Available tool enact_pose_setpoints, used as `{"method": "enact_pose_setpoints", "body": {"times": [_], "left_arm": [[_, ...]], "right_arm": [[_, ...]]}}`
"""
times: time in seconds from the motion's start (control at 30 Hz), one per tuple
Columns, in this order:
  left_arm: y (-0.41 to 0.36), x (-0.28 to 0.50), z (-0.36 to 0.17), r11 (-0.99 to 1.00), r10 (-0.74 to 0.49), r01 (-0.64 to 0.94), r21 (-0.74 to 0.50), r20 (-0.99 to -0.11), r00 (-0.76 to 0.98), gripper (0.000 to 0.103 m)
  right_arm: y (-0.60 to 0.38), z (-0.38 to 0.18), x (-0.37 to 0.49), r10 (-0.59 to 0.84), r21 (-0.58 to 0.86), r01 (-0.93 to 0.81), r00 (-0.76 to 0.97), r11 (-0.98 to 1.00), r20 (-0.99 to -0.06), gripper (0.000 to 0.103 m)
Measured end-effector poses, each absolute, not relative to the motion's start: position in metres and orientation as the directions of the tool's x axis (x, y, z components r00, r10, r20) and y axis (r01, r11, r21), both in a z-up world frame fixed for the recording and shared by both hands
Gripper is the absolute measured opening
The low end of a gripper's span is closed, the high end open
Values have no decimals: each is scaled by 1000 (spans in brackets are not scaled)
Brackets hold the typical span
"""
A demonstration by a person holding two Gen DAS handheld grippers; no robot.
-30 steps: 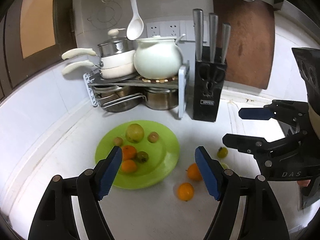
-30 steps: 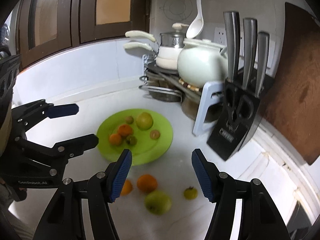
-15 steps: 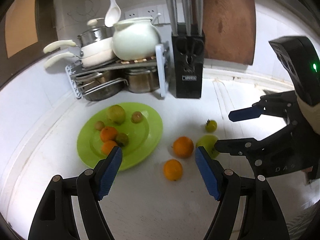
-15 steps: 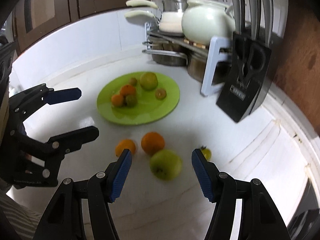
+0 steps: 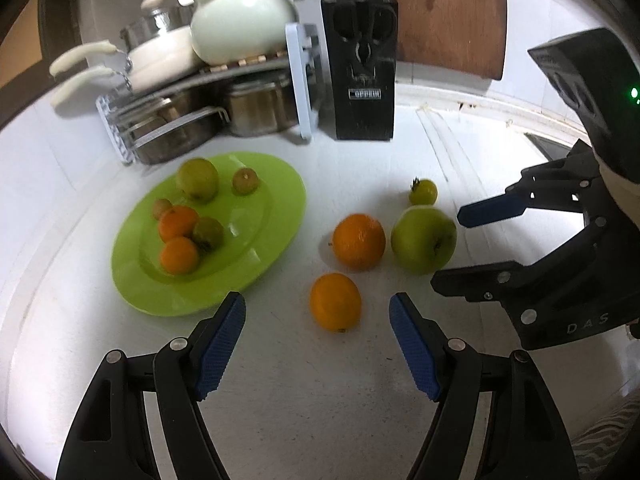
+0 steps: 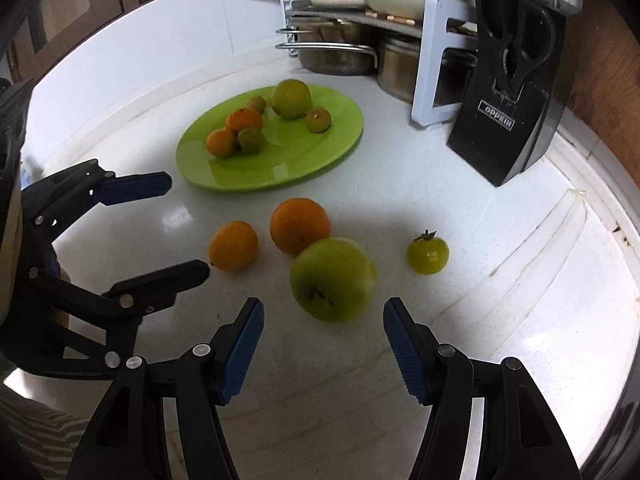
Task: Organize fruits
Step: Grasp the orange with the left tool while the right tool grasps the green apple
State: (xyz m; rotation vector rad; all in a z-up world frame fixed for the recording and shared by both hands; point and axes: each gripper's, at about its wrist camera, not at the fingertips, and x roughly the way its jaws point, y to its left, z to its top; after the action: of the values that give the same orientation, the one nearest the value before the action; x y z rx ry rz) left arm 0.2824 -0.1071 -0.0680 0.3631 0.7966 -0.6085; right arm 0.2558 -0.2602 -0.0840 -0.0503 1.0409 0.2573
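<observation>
Left gripper (image 5: 318, 334): fingers apart, nothing between the pads; a small orange (image 5: 335, 301) lies on the white counter (image 5: 320, 420) just beyond the tips. Right gripper (image 6: 323, 338): fingers apart, empty; a green apple (image 6: 333, 279) sits just ahead of the gap, not touched.

Loose fruit on the counter, right of the green plate (image 5: 276, 216): small orange, larger orange (image 5: 359, 241) touching or nearly touching the apple, and a small green tomato (image 5: 423, 191) with a stem farther right.

The plate holds two small oranges, a large green fruit, and three small greenish-brown fruits, too blurred to name.

Far side: black knife block (image 5: 364, 80), its handles cut off by the frame top; white pot (image 5: 244, 20) on a rack (image 5: 200, 80) above steel pans partly hidden under the shelf; wooden cutting board (image 5: 448, 16), its top cut off.
</observation>
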Motion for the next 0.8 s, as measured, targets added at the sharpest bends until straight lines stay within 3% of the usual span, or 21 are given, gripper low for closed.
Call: {"method": "enact_pose_setpoints", "body": {"times": [0.57, 0.73, 0.8], "left_arm": [[-121, 298, -90, 767, -376, 641, 18, -797, 472, 46], [-120, 303, -90, 771, -388, 637, -7, -798, 461, 33], [-119, 303, -90, 772, -391, 635, -13, -798, 459, 33]], "right_arm": [[-262, -95, 273, 232, 136, -230, 466, 964, -854, 62], [-260, -97, 276, 225, 129, -228, 468, 965, -855, 56], [-260, -98, 278, 225, 132, -223, 465, 966, -856, 54]]}}
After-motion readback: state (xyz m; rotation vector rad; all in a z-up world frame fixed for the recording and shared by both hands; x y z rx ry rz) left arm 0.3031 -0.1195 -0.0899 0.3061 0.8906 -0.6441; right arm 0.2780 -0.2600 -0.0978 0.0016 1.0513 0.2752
